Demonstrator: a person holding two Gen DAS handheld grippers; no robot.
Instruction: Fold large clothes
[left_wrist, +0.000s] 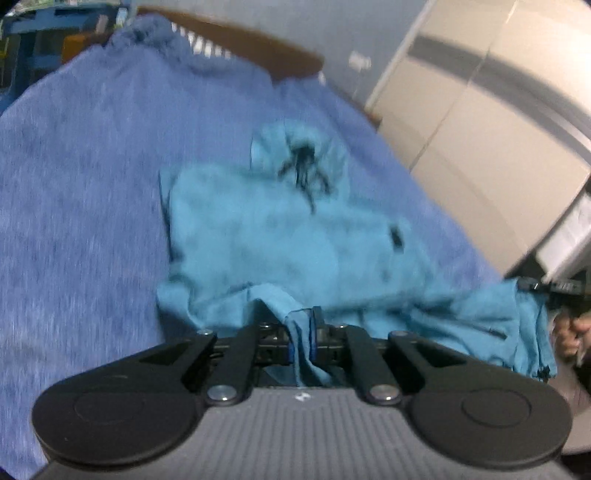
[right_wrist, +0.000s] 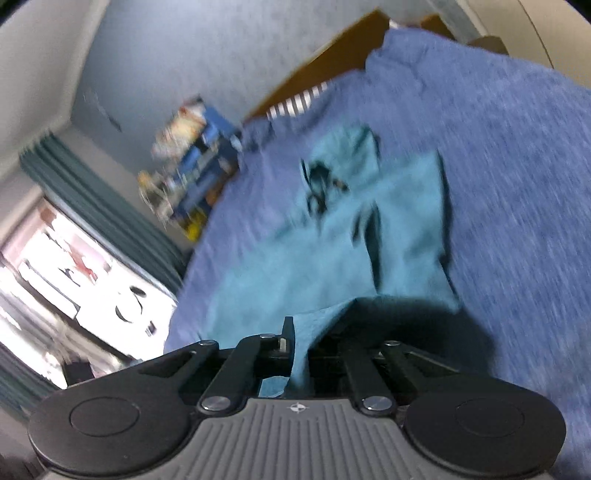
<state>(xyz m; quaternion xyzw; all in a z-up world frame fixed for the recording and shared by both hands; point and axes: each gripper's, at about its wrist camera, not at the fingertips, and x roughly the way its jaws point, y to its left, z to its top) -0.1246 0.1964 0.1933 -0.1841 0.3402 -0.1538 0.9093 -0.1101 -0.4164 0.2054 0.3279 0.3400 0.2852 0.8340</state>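
A teal hooded garment (left_wrist: 280, 236) with dark drawstrings lies on a blue bedspread (left_wrist: 81, 192). My left gripper (left_wrist: 303, 332) is shut on a fold of its near edge, lifted off the bed. The right gripper (left_wrist: 546, 286) shows at the far right of the left wrist view, holding another part of the same edge. In the right wrist view the garment (right_wrist: 332, 236) stretches away from my right gripper (right_wrist: 301, 343), which is shut on its teal cloth. Both views are motion-blurred.
The bedspread (right_wrist: 517, 184) covers a bed with a brown headboard (left_wrist: 258, 44). A cream wardrobe (left_wrist: 480, 110) stands at the right. A cluttered blue shelf (right_wrist: 195, 158), a dark curtain (right_wrist: 92, 199) and a bright window (right_wrist: 74, 266) lie left of the bed.
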